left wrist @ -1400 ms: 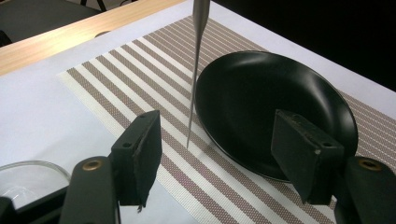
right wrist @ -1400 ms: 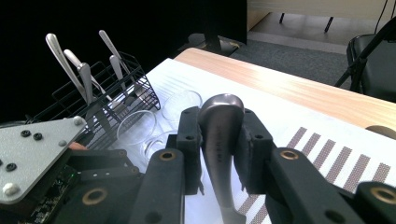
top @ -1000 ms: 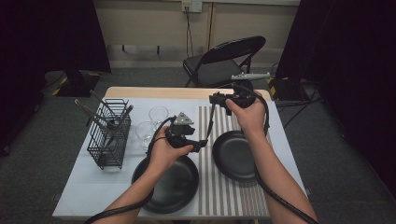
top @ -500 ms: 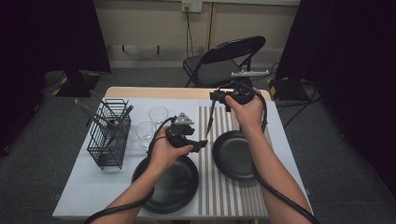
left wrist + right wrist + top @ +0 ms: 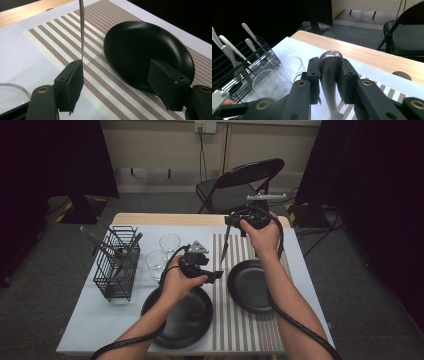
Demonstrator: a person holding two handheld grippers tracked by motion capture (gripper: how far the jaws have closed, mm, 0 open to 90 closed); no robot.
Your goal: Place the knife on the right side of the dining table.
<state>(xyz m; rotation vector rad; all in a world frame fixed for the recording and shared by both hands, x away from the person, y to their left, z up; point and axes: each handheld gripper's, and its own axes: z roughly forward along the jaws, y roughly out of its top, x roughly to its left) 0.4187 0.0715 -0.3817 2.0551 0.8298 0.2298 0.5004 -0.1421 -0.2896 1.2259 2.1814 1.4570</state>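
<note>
My right gripper [image 5: 234, 222] sits in the upper middle of the high view, and its jaws are clamped on the handle end of a knife [image 5: 225, 245], which hangs down from them with its tip over the striped placemat [image 5: 250, 322]. In the right gripper view the rounded metal handle [image 5: 330, 72] stands squeezed between my two black pads at the centre of the frame. My left gripper [image 5: 212, 274] is at the centre of the high view, just left of the knife's lower end, with its jaws spread wide and nothing pressed between them. In the left gripper view the thin blade [image 5: 81, 30] comes down from the top edge to the inner face of the left-hand jaw; I cannot tell whether it touches that pad. The right-hand jaw stands well apart from it. Behind them, at the right of that frame, a black plate [image 5: 142, 47] lies on the placemat. In the high view a second black plate [image 5: 182, 317] lies under my left hand [image 5: 176, 281], and two glasses [image 5: 162, 252] stand beside a wire cutlery basket [image 5: 117, 265] at the left.
</note>
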